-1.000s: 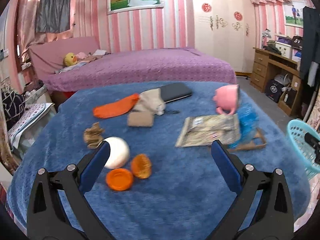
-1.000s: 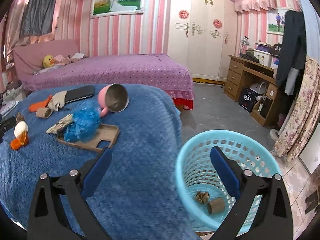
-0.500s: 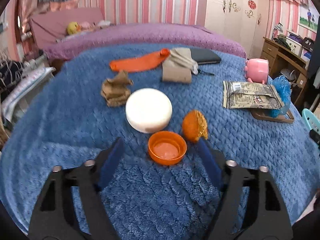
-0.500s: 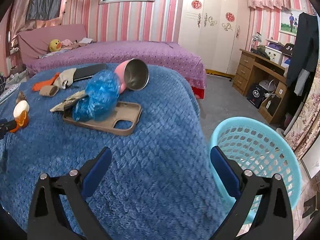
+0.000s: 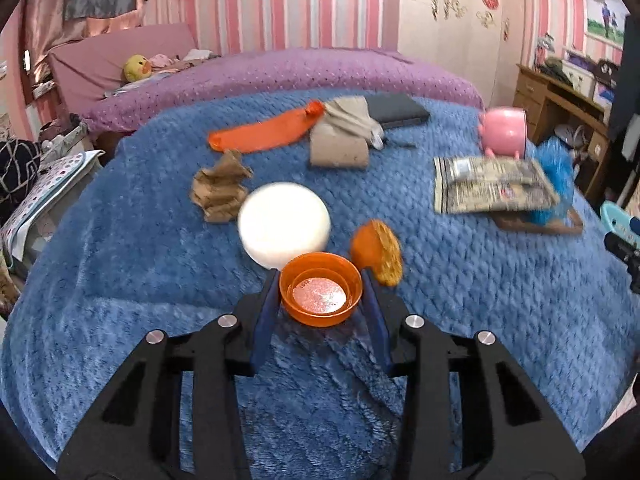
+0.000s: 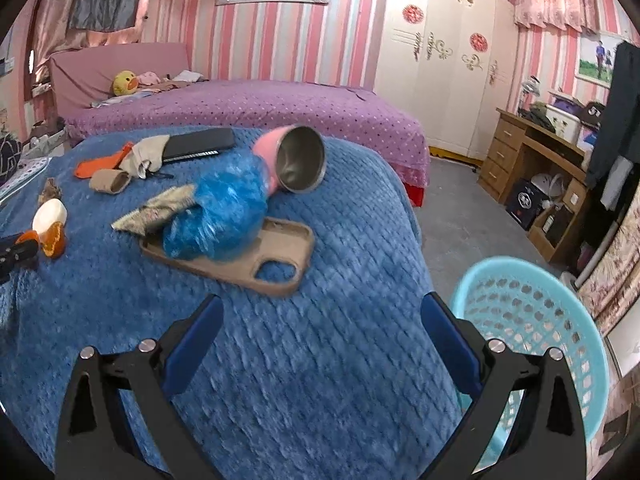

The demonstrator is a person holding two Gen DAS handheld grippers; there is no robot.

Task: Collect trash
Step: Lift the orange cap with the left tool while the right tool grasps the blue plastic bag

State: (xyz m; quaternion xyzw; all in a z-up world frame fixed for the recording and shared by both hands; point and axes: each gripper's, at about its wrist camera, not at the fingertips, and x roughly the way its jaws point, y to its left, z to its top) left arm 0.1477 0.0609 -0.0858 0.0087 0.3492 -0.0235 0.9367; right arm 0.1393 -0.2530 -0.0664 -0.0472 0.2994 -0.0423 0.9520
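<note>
On the blue blanket (image 5: 120, 280) that covers the table, the trash lies mixed with keepers. Farthest left sits a crumpled brown paper (image 5: 219, 192), then a white round lid (image 5: 284, 222), and just in front of it the orange cap (image 5: 320, 294), open side up. The left tool (image 5: 320, 300) has just been closing its jaws, and they now pinch the orange cap by its rim from both sides, low against the blanket; that looks like the pick of the moment. Just right of the cap, a piece of orange peel (image 5: 378, 252) stands on edge, probably next in line. Farther right a flat printed wrapper (image 5: 492, 190) rests against a blue plastic bag (image 6: 216, 216), which lies on a tan phone case (image 6: 280, 264), with a tipped pink cup (image 6: 296, 160) behind. The right tool (image 6: 320, 332) hangs spread wide and empty over the blanket's near edge. At far right the light-blue basket (image 6: 532, 320) stands on the floor beside the table, within easy reach for dropping the cap.
</note>
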